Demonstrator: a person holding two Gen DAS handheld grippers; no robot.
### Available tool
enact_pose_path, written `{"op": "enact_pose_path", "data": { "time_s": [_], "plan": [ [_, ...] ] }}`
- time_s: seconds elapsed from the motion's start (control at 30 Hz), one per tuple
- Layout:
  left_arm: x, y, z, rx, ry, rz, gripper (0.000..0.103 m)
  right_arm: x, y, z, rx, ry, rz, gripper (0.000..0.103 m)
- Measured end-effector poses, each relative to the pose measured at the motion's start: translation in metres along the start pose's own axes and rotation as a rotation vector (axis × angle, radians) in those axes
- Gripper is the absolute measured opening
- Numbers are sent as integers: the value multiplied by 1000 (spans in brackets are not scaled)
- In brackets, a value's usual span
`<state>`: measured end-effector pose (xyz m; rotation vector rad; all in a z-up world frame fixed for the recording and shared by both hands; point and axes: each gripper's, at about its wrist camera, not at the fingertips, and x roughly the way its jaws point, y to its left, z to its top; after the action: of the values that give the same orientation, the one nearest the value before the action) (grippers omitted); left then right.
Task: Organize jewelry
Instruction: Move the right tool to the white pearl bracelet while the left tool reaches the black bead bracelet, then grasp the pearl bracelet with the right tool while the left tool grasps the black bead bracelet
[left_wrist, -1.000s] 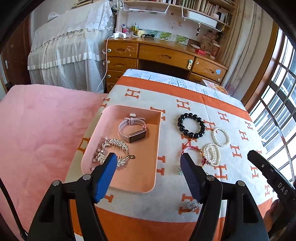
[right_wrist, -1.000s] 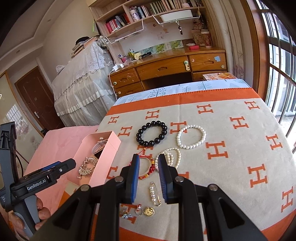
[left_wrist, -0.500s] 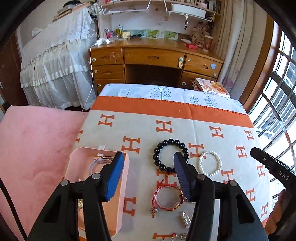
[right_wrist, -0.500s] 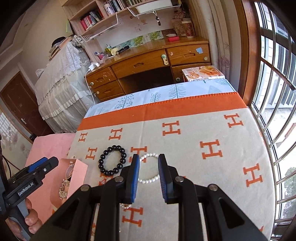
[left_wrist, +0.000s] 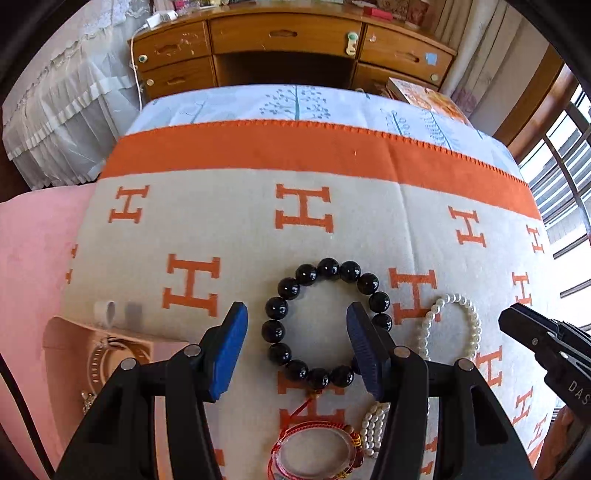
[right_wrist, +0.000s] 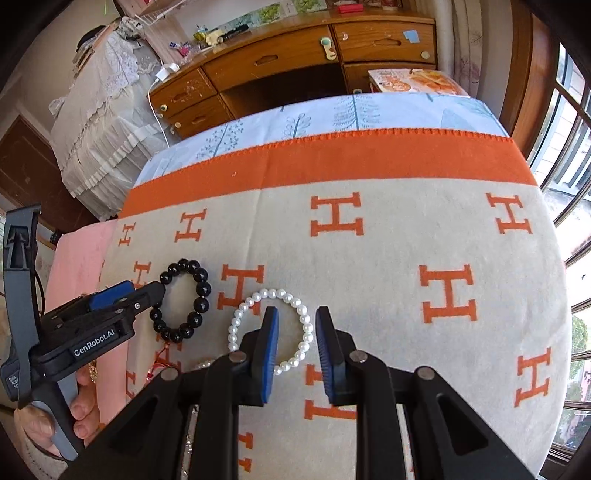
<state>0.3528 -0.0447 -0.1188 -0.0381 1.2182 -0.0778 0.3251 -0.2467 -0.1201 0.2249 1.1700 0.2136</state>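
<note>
Left wrist view only: we see the pink tray (left_wrist: 66, 332) at the left edge of the blanket (left_wrist: 258, 221), a watch band (left_wrist: 107, 354) lying inside it, and near the bottom edge a red string bracelet (left_wrist: 314, 450) with a small pearl strand (left_wrist: 375, 424) just beside it.
Right wrist view only: we see the hand (right_wrist: 79, 406) gripping the left tool's handle, and a book (right_wrist: 417, 81) beyond the bed's far edge.
Writing: we read "GenRobot.AI" on the left gripper (right_wrist: 122, 295) in the right view; "DAS" on the right gripper's (left_wrist: 546, 339) side in the left view; orange H letters all over the blanket.
Left gripper (left_wrist: 295, 332): our jaws are spread wide; the black bead bracelet (left_wrist: 325, 321) lies flat between them, its right side passing behind the right finger (left_wrist: 364, 347).
Right gripper (right_wrist: 295, 336): our jaws are parted with a moderate gap, straddling the right arc of the white pearl bracelet (right_wrist: 271, 326); whether they touch it we cannot tell.
Bracelets: black one left of the pearl one, close but apart, both on the blanket.
</note>
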Motion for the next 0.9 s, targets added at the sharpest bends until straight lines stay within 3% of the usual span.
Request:
{"op": "enact_pose_path", "data": {
  "time_s": [0.1,0.23,0.43,0.47,0.5,0.57,0.77,0.83,0.87,0.9],
  "plan": [
    [19,-4,1,6,43,-5,54,16,-1,-3,-10,40,-16,21],
    [29,-4,3,5,36,9,54,27,-5,-4,-14,65,-28,21],
    [30,-1,11,6,32,13,55,29,10,-4,-112,48,-106,20],
    [31,-1,12,5,36,17,55,29,14,-6,-140,43,-128,18],
    [32,0,15,2,40,23,55,30,18,-7,-163,36,-152,10],
    [33,2,15,0,45,47,57,30,22,-12,-201,23,-183,8],
    [33,4,11,-17,16,49,58,26,24,-20,-252,13,-201,8],
    [31,4,8,-22,-3,51,53,24,21,-23,-247,14,-195,8],
    [29,3,4,-20,-15,49,41,23,21,-24,-243,15,-193,8],
    [26,2,0,-21,-25,42,17,22,20,-24,-238,15,-190,8]
  ]
}}
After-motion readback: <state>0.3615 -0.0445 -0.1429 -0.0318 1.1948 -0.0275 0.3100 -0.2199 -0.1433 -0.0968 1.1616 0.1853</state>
